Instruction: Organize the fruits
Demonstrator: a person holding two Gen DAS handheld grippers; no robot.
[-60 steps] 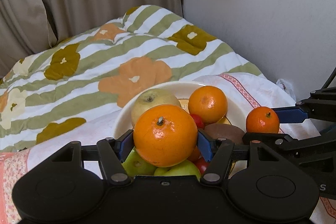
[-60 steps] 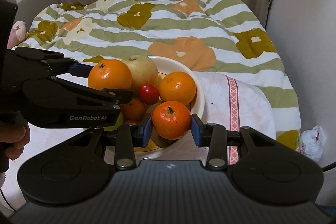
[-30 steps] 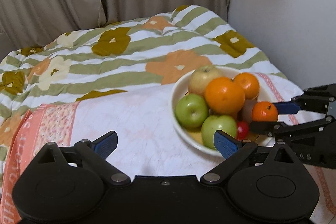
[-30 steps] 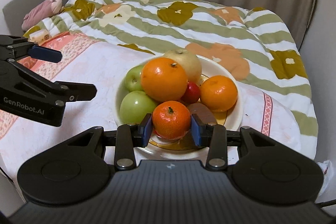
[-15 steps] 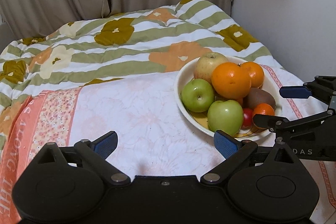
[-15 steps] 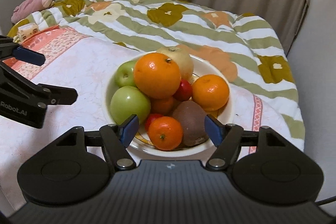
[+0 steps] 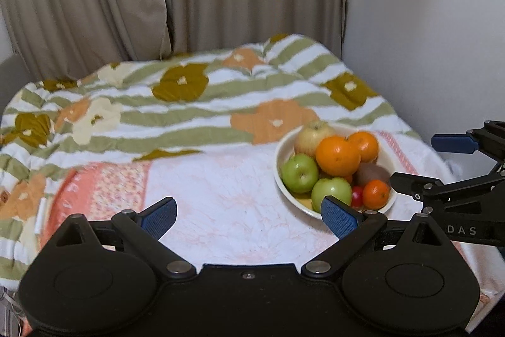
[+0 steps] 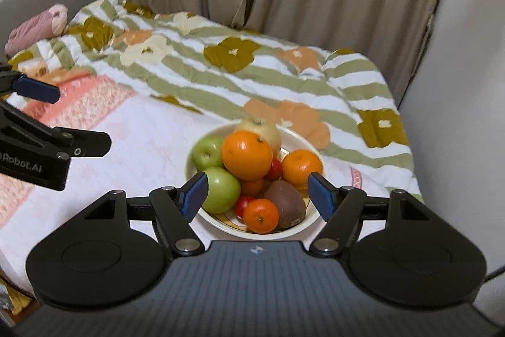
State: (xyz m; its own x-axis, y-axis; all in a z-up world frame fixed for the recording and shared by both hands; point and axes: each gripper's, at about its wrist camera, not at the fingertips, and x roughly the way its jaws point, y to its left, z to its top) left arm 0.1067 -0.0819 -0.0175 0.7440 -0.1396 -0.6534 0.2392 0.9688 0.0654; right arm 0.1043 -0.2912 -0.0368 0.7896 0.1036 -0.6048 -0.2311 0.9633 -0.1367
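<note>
We're seeing the white bowl point(image 8: 307, 144) on the tablecloth point(image 7: 227, 195) now holding all the fruit, big orange point(image 8: 246, 155) on top, small mandarin point(image 8: 261, 216) released at the front rim. We're backing off both the left gripper point(image 7: 249, 215) and right gripper point(image 8: 257, 195), jaws wide apart and empty, so we're judging the sort done.

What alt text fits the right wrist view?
A white bowl piled with oranges, green apples, a kiwi and small red fruit sits on a pink cloth, framed by the open, empty right gripper. The left gripper, also open, hangs at left.
</note>
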